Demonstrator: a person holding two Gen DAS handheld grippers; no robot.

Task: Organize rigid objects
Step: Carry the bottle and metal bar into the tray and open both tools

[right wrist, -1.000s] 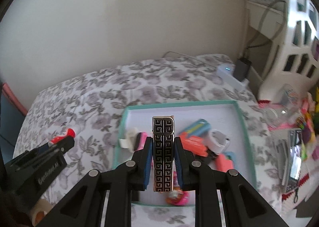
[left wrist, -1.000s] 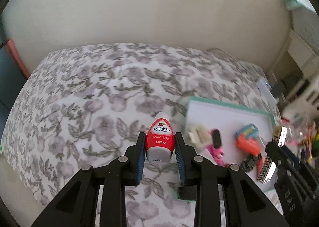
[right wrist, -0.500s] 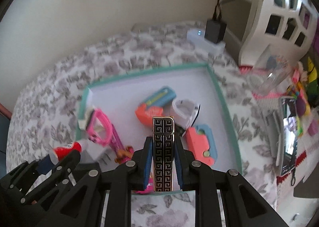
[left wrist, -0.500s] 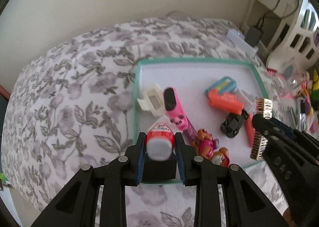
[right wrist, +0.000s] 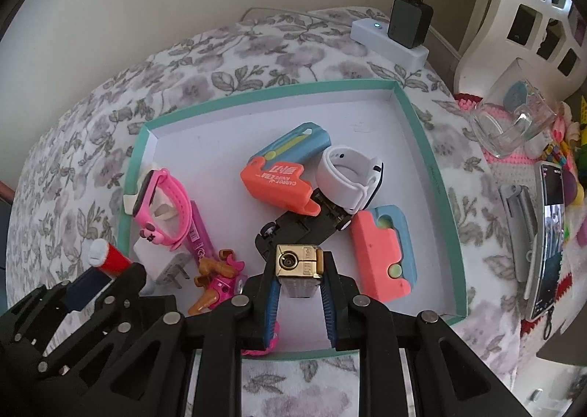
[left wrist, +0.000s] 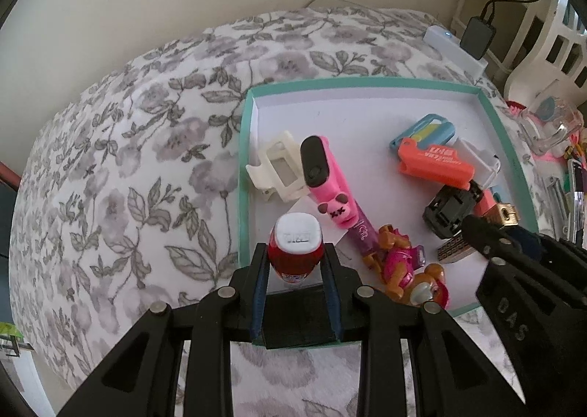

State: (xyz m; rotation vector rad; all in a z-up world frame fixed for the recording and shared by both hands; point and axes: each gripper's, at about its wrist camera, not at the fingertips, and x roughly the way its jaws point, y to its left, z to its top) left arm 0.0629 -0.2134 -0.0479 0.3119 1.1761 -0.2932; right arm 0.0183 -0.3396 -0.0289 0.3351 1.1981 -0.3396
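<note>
My left gripper (left wrist: 295,259) is shut on a small red bottle with a white cap (left wrist: 298,248), held cap-forward over the near left corner of the teal-rimmed tray (left wrist: 245,145). My right gripper (right wrist: 299,272) is shut on a gold and black patterned lighter (right wrist: 299,263), held top-forward over the tray's near middle (right wrist: 418,145). In the tray lie a pink watch (left wrist: 324,175), orange and blue cutters (right wrist: 275,178), a white watch (right wrist: 348,178), a black toy car (right wrist: 304,226) and a small pup figure (left wrist: 403,266).
The tray sits on a floral bedspread (left wrist: 128,160). A white power strip with a black charger (right wrist: 400,32) lies behind it. To the right are a clear glass (right wrist: 510,127), a phone (right wrist: 550,233) and white shelving (right wrist: 532,13). A wall is behind.
Both grippers have moved forward and tilted down over the tray, each keeping its object. The bottle and the lighter now point end-on at the cameras.
</note>
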